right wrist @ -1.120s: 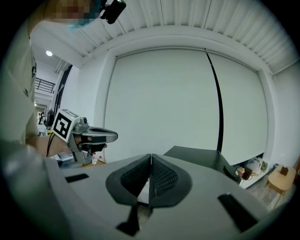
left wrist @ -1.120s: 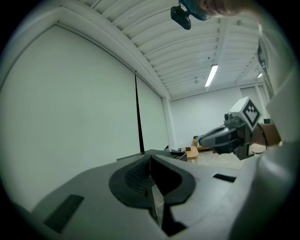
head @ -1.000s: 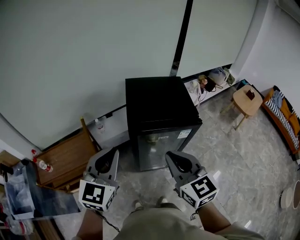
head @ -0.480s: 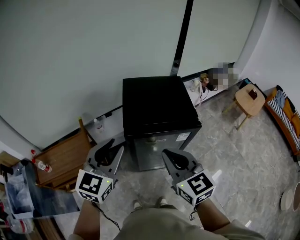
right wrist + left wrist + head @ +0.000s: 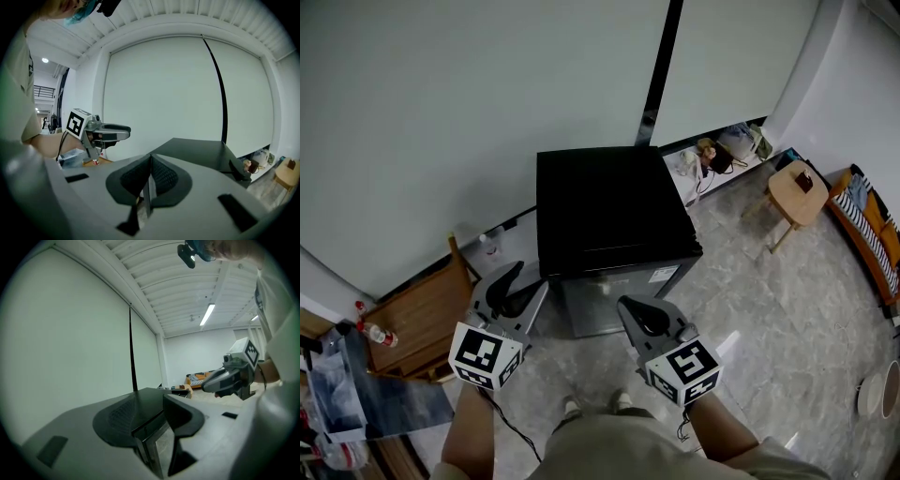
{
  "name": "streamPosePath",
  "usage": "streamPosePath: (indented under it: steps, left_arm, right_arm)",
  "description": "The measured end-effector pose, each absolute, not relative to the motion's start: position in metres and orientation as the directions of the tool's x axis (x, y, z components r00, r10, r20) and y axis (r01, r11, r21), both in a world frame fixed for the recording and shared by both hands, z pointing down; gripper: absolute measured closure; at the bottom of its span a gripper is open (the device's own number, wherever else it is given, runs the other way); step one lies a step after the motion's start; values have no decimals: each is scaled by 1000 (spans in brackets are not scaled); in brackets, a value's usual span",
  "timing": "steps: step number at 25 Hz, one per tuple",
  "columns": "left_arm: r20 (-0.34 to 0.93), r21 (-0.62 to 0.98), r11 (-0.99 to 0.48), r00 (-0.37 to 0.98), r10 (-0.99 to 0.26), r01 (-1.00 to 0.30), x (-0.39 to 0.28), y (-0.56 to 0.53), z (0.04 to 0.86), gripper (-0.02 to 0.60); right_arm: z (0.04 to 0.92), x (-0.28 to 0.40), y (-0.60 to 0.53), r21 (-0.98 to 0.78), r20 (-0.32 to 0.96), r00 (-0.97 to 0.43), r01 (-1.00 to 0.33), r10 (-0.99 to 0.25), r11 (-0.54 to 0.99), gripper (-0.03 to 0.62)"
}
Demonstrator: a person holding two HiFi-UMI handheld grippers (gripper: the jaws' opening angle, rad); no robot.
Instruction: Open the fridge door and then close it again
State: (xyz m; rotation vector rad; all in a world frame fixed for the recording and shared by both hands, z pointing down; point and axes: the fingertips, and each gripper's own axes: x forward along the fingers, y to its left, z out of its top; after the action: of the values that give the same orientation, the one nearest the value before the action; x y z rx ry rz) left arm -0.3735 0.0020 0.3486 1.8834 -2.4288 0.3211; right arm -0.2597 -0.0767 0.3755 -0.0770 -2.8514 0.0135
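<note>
A small black fridge [image 5: 605, 211] stands against the pale wall with its glossy door [image 5: 619, 298] closed, facing me. My left gripper [image 5: 517, 281] is just off the fridge's front left corner, apart from it. Its jaws have just been opening and stand open. In the left gripper view [image 5: 161, 416] only the fridge's corner edge [image 5: 149, 446] shows through the gap, further off. My right gripper [image 5: 634, 315] hovers in front of the door's lower right, shut with nothing in it. In the right gripper view [image 5: 150, 180] the fridge top [image 5: 201, 152] lies ahead to the right.
A low wooden rack [image 5: 422, 323] sits left of the fridge, with a bottle [image 5: 377, 334] and a blue bag [image 5: 337, 394] beyond it. Bags [image 5: 712, 159] lie by the wall behind; a small wooden stool [image 5: 797, 192] and striped cushion [image 5: 867, 234] are at the right. My feet [image 5: 595, 405] stand on grey tiles.
The left gripper's jaws went from shut to spread apart. Both grippers moved forward toward the fridge, the left one nearing its front left corner.
</note>
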Motion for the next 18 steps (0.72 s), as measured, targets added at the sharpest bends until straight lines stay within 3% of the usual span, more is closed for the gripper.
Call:
streamPosePath:
  steps: [9, 11, 18]
  left_arm:
    - [212, -118, 193, -215, -953, -974, -394, -19, 387, 396]
    - [247, -149, 171, -204, -947, -974, -397, -24, 403, 357]
    - [309, -91, 130, -152, -939, -987, -411, -32, 443, 339]
  right_arm:
    - [392, -278, -79, -50, 317, -945, 69, 81, 996, 597]
    - [398, -282, -79, -60, 332, -939, 70, 86, 996, 597]
    - [419, -297, -78, -83, 372, -923, 72, 98, 994, 597]
